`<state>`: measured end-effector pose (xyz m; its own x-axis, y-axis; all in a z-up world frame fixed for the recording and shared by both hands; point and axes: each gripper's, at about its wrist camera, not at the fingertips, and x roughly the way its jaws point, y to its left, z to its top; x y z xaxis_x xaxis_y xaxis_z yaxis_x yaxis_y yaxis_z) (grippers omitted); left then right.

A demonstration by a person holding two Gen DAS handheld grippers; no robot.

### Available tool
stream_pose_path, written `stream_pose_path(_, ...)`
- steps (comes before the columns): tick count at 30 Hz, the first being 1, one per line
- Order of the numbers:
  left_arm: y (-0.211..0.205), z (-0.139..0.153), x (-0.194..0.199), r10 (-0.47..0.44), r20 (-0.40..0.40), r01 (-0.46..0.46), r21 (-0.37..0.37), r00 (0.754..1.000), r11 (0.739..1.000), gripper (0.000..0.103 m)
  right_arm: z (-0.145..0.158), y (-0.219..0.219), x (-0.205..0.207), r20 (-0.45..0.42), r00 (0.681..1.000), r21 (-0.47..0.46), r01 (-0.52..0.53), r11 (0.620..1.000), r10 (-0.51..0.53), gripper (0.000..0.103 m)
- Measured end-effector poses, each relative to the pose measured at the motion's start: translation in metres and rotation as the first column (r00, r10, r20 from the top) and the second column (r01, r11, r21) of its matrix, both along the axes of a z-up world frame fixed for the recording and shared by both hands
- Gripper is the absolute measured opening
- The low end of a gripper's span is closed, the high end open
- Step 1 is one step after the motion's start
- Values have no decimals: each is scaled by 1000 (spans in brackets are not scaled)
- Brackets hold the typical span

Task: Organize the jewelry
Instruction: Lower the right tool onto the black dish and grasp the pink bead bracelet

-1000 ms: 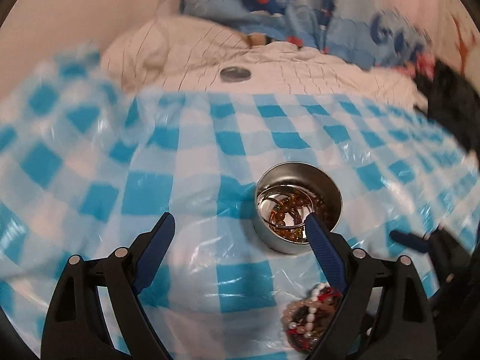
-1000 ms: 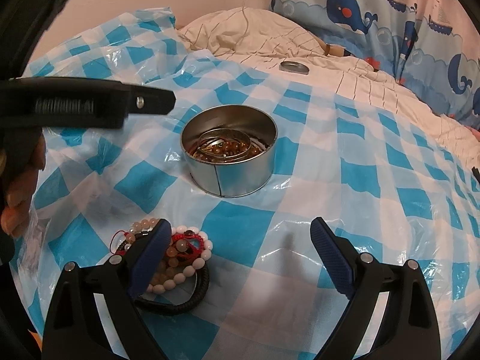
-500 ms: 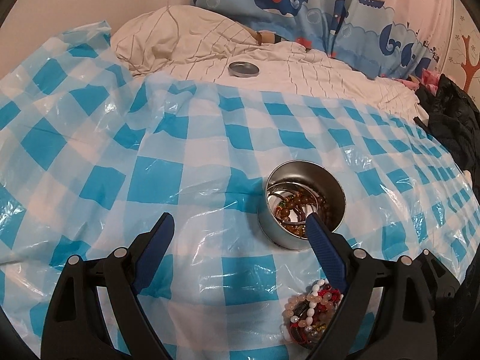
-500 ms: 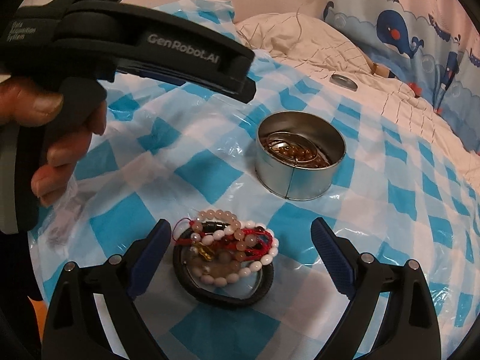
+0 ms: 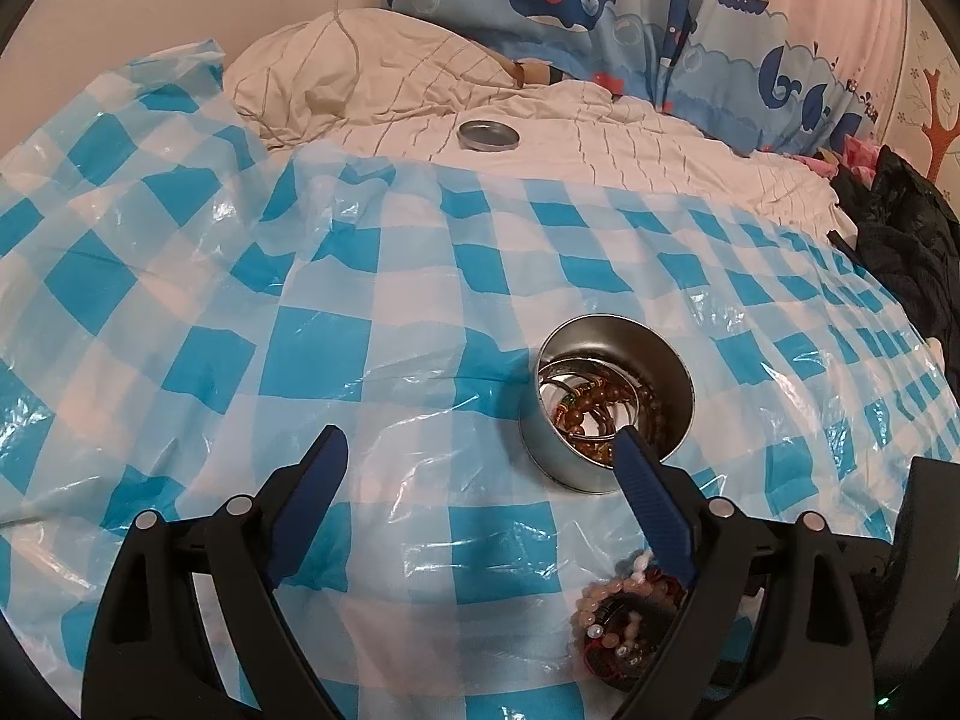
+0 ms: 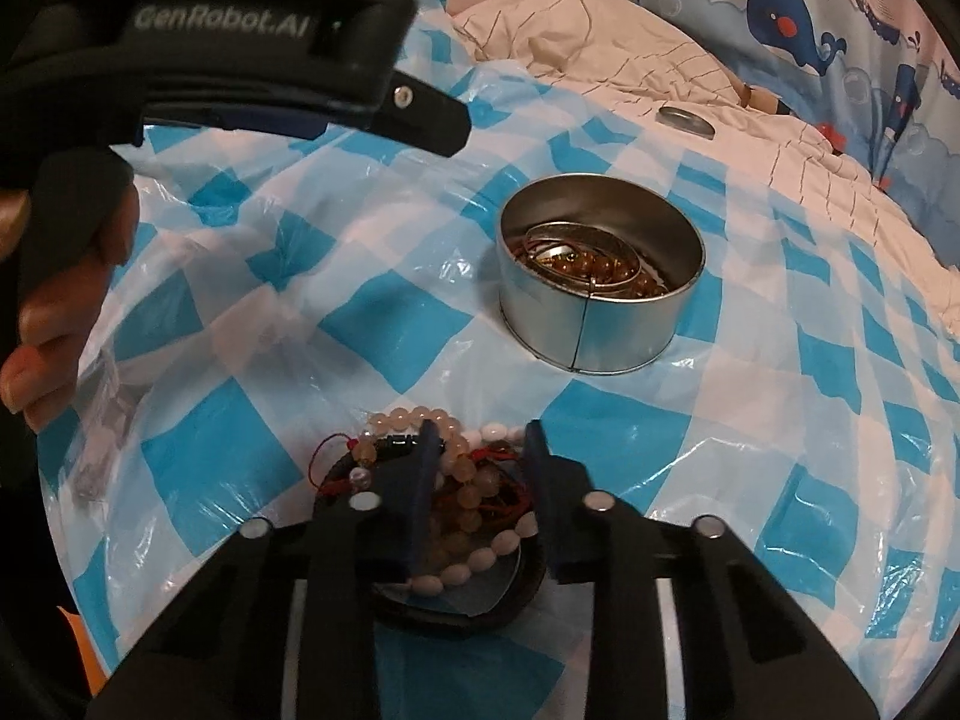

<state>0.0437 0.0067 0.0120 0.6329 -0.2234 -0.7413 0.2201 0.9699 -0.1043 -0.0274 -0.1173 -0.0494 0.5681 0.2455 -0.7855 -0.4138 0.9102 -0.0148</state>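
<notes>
Two grippers are at work over a bed covered with a blue-and-white checked plastic sheet (image 5: 372,300). The right gripper (image 6: 480,444) points down at a heap of bead bracelets (image 6: 474,516), and its jaws are closing with the beads and red cord between them; whether the pads already press on them cannot be told for sure, though the fingers stand close on either side of a cluster of peach beads. The heap lies on a dark round tray (image 6: 456,606), whose rim shows under the gripper.

The left gripper (image 5: 480,450) hangs above the sheet with its jaws spread wide and nothing between them. Its right finger (image 5: 648,498) crosses in front of the near wall of a round metal tin (image 5: 612,402). In the right wrist view a hand (image 6: 66,312) grasps that gripper's black handle at the upper left.

The tin stands upright on the sheet just beyond the bracelet heap and holds amber beads and a metal bangle. Farther back, a round metal lid (image 5: 487,135) rests on the white quilt (image 5: 600,138), well apart from the tin. A whale-print curtain (image 5: 600,0) hangs behind the bed.
</notes>
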Motion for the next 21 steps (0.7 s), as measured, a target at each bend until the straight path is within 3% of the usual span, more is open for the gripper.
stream_pose_path(1, 0, 0, 0, 0, -1, 0, -2, 1000, 1000, 86, 1, -2, 0, -6, 1000, 16, -2, 1000, 2, 8)
stream_pose_path(9, -2, -7, 2, -20, -41, 19, -39, 999, 999, 86, 23, -34, 4, -37, 998, 230, 52, 972, -45, 8)
stream_pose_path(17, -15, -26, 6, -108, -156, 87, -137, 982, 987, 86, 37, -93, 17, -103, 979, 427, 202, 881, -175, 8)
stream_pose_path(21, -33, -36, 2, -197, -194, 167, -158, 961, 973, 86, 35, -114, 21, -134, 956, 425, 295, 856, -263, 8)
